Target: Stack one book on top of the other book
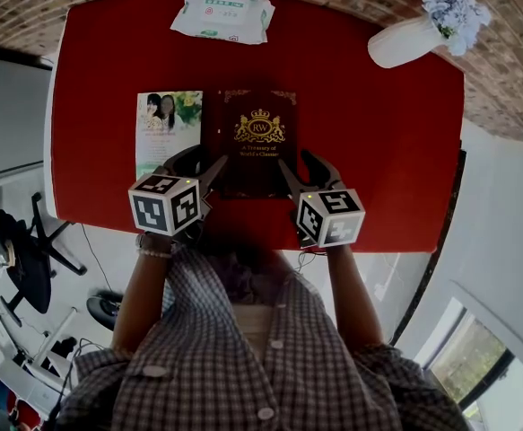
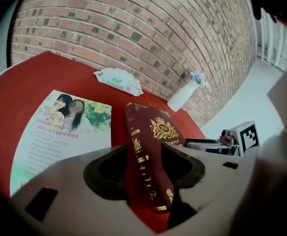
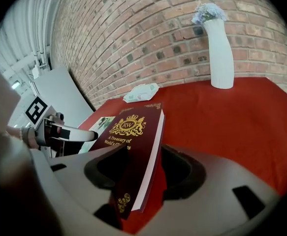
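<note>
Red table [image 1: 378,133] bears the maroon book [image 1: 259,142] beside a pale book [image 1: 167,128]; left gripper [image 1: 198,167] and right gripper [image 1: 306,171], jaws released, straddle the maroon book's near corners.

Soft, even light; shadows on the red table [image 1: 378,151] are faint. The brick wall [image 2: 133,33] bends strongly toward the edges, corners go black, and the near jaws look blurred.

Hardback book [image 1: 259,142] lies at centre of table [image 1: 378,151]. Thin book [image 1: 164,133] lies just left of it, edges apparently touching. Wipes packet [image 1: 222,16] sits behind both, by the far edge. Vase [image 1: 409,41] stands at far right corner.
</note>
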The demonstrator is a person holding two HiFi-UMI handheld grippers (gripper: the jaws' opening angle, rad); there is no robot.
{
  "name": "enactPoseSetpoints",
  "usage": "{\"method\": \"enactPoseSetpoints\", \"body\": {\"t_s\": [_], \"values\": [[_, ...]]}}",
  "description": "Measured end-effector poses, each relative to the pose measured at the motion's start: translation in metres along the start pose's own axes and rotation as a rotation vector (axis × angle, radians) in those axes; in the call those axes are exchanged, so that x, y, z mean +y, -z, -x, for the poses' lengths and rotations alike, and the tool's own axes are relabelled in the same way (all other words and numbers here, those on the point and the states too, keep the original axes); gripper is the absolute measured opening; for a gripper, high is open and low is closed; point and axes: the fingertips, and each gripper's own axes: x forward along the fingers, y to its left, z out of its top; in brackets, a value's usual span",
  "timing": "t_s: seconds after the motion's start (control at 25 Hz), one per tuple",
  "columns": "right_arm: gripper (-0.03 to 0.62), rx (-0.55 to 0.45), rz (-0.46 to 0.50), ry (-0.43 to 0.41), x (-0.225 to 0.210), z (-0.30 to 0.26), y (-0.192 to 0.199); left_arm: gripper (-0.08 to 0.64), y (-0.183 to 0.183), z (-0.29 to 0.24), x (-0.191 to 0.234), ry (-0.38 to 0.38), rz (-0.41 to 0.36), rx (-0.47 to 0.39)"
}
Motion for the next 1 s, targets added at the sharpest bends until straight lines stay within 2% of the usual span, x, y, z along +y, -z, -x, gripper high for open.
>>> {"method": "enactPoseSetpoints", "body": {"t_s": [0.16,0.28,0.4,0.52,1.0], "values": [[0.216,-0.002,-0.032,-0.016,-0.001,-0.001,0.001,0.206,0.009,-0.007,0.001,0.002,0.015,0.036],[0.215,0.0,-0.086,-0.045,0.0,-0.002,0.003,0.207,0.013,-0.009,0.002,0.026,0.067,0.041],[0.179,-0.01,-0.148,-0.079,0.003,-0.003,0.005,0.206,0.014,-0.011,0.001,0.051,0.112,0.051],[0.149,-0.032,-0.168,-0.082,0.006,-0.003,0.005,0.202,0.015,-0.013,0.0,0.078,0.136,0.063],[0.144,-0.065,-0.174,-0.048,0.007,0.002,0.001,0.167,0.009,-0.01,-0.004,0.107,0.1,0.051]]}}
